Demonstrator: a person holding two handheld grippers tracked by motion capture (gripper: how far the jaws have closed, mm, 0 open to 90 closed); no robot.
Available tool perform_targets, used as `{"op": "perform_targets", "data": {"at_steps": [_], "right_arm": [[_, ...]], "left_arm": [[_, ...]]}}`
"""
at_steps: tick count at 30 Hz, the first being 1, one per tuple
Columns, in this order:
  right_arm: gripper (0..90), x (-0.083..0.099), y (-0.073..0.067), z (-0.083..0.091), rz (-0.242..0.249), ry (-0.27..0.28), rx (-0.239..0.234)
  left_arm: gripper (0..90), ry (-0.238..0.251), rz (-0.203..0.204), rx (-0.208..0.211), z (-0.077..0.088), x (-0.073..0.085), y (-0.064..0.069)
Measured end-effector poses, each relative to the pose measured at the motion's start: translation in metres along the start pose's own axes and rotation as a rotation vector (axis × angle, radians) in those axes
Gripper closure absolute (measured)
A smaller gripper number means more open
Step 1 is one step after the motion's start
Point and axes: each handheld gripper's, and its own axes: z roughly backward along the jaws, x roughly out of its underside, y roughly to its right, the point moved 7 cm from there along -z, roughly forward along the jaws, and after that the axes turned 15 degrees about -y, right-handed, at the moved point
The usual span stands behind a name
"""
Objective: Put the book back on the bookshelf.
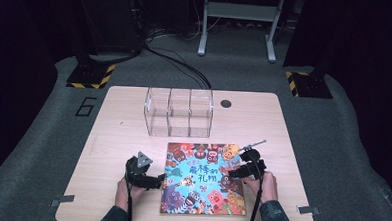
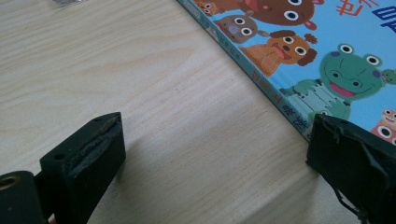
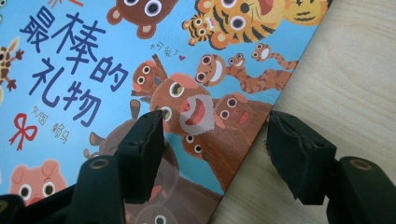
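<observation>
Left gripper (image 1: 157,181) and right gripper (image 1: 234,173), jaws apart, flank the book (image 1: 203,178).

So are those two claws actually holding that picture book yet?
No, nothing is held. The left claw is open at the book's spine edge; the right claw is open, straddling its opposite edge.

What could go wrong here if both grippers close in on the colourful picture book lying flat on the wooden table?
1. The colourful animal picture book lies flat, so the left gripper, open at its spine edge, may just push it sideways.
2. The right gripper straddles the opposite edge; closing could crease the cover.
3. A forward shove could slide it into the clear three-compartment plastic box.
</observation>
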Motion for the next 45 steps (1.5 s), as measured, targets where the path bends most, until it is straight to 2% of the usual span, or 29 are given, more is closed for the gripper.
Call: {"op": "perform_targets", "data": {"at_steps": [6, 9, 10, 16, 22, 24, 27, 31, 32, 37, 39, 40, 42, 45], "right_arm": [[35.3, 0.001, -0.004, 0.001, 0.043, -0.09, 0.004], [34.1, 0.001, -0.003, 0.0, 0.06, -0.09, 0.005], [33.6, 0.001, -0.005, 0.001, 0.041, -0.087, -0.005], [33.4, 0.003, -0.002, 0.004, 0.022, -0.029, -0.067], [33.5, 0.004, -0.003, 0.011, 0.027, 0.006, -0.078], [33.6, 0.005, -0.003, 0.019, 0.025, 0.057, -0.104], [35.3, 0.007, -0.004, 0.026, 0.016, 0.093, -0.133], [37.5, 0.006, -0.006, 0.033, 0.01, 0.143, -0.156], [37.8, 0.005, -0.006, 0.034, 0.006, 0.153, -0.16], [39.1, -0.001, -0.006, 0.04, -0.012, 0.187, -0.193], [39.1, -0.005, -0.006, 0.041, -0.002, 0.205, -0.193], [38.5, -0.006, -0.006, 0.042, -0.02, 0.201, -0.197], [37.6, -0.011, -0.006, 0.042, -0.022, 0.217, -0.19], [34.1, -0.015, -0.007, 0.039, -0.04, 0.204, -0.195]], "left_arm": [[4.0, 0.0, 0.0, 0.0, 0.0, 0.0, 0.0], [4.0, -0.001, -0.002, 0.0, 0.0, 0.0, 0.0], [4.1, 0.0, -0.002, 0.0, 0.0, 0.0, 0.0], [4.3, -0.001, -0.004, 0.001, 0.0, 0.0, 0.0], [4.5, -0.002, -0.007, 0.003, 0.0, 0.0, 0.0], [4.6, -0.003, -0.009, 0.002, 0.001, 0.0, 0.0], [4.9, -0.009, -0.02, 0.003, 0.001, 0.001, 0.0], [5.4, 0.006, 0.001, 0.007, 0.0, 0.0, 0.001], [5.6, 0.002, -0.005, 0.007, 0.001, 0.0, 0.001], [6.1, -0.008, -0.017, 0.012, 0.001, 0.001, 0.0], [6.2, -0.008, -0.017, 0.013, 0.002, 0.001, 0.0], [6.2, -0.008, -0.017, 0.013, 0.002, 0.001, 0.0], [6.2, -0.008, -0.017, 0.013, 0.002, 0.001, 0.0], [6.3, -0.008, -0.018, 0.014, 0.002, 0.001, 0.0]]}}
